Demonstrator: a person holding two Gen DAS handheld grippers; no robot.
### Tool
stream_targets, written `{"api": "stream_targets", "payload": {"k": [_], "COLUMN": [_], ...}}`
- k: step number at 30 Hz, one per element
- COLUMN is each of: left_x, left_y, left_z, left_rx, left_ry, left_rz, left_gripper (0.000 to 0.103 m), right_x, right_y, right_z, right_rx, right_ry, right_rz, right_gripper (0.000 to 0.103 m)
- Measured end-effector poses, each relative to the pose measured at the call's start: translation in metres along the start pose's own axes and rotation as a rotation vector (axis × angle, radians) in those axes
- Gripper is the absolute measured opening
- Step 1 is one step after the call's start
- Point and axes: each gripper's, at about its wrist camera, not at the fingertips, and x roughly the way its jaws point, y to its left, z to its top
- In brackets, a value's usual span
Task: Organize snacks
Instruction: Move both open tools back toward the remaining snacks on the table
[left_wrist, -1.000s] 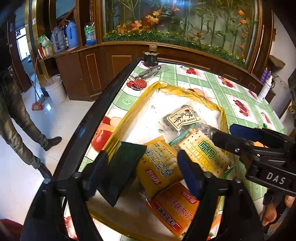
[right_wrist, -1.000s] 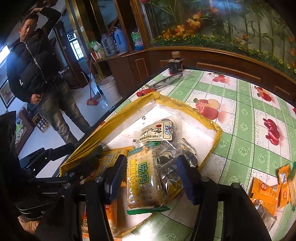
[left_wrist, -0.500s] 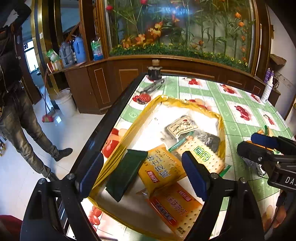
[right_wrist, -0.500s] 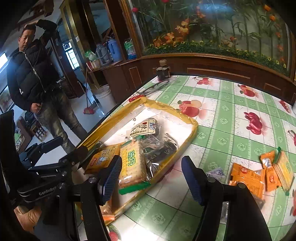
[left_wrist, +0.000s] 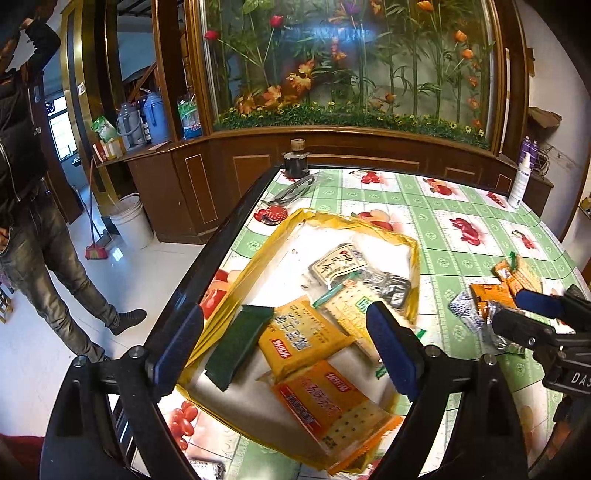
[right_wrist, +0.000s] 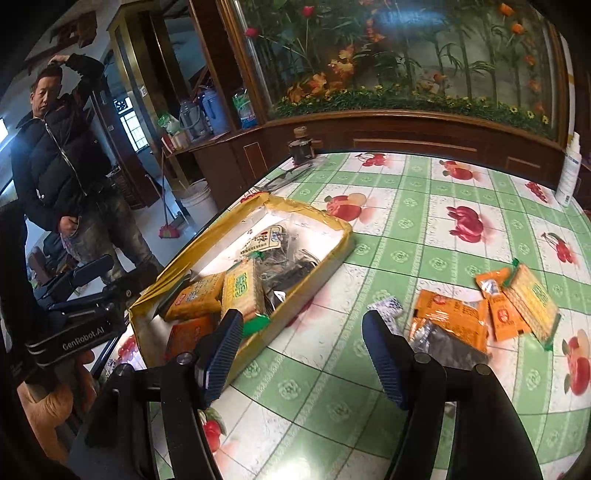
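Right wrist view: right tongs (right_wrist: 301, 350) and left tongs (left_wrist: 284, 347) both agape, empty, above the tray (left_wrist: 413, 258).

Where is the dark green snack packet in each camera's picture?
Left wrist: the dark green packet lies at the yellow tray's near-left side, beside a yellow biscuit pack.
Right wrist: not clearly visible; tray wall and packs hide that corner.
Shared landmark: the dark jar at the table's far edge.

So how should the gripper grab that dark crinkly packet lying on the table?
The dark crinkly packet lies flat beside the orange packets, right ahead of the open right gripper. Probably best to come down from above at its near free end, one finger on each long edge; the far end touches the orange packets.
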Motion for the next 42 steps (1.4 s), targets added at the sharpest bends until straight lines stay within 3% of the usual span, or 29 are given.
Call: {"api": "stream_targets", "payload": {"k": [14, 27, 42], "left_x": [-0.024, -0.039, -0.047], "left_y": [-0.063, -0.128, -0.158], "left_z": [-0.006, -0.02, -0.026], "left_rx": [0.08, 0.14, 0.173], "left_ry": [-0.03, -0.04, -0.039], "left_rz": [-0.07, -0.13, -0.146], "left_gripper": [0.09, 0.09, 0.09], "right_x": [-0.049, -0.104, -0.128], "right_y": [-0.042, -0.074, -0.094], "right_z": [-0.037, -0.069, -0.082], "right_rx": [0.077, 0.106, 0.144], "right_ry": [-0.054, -0.134, -0.16], "right_rz": [-0.125, -0.477, -0.521], "right_gripper": [0.074, 0.078, 0.08]}}
